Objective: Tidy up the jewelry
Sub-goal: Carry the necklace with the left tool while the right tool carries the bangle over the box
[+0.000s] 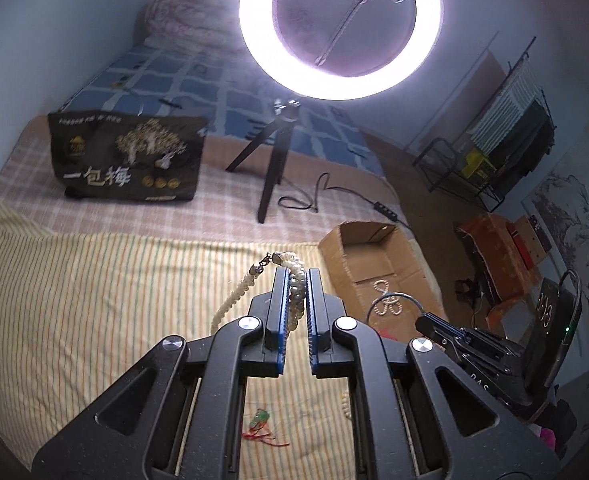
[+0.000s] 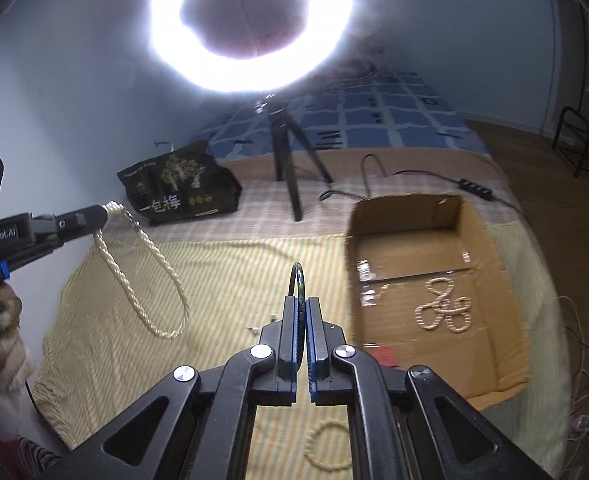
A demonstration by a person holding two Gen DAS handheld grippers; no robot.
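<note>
Both jaws clamped: left gripper on pearl necklace, right gripper on seemingly metal ring.

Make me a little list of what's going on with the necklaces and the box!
left gripper: shut on the twisted pearl necklace, which hangs in a loop above the bed
right gripper: shut on a thin dark ring bangle
cardboard box: open, on the bed to the right
in the box: a coiled bead necklace
striped sheet: a small green and red charm lies on it
ring light: on, standing on a tripod
</note>
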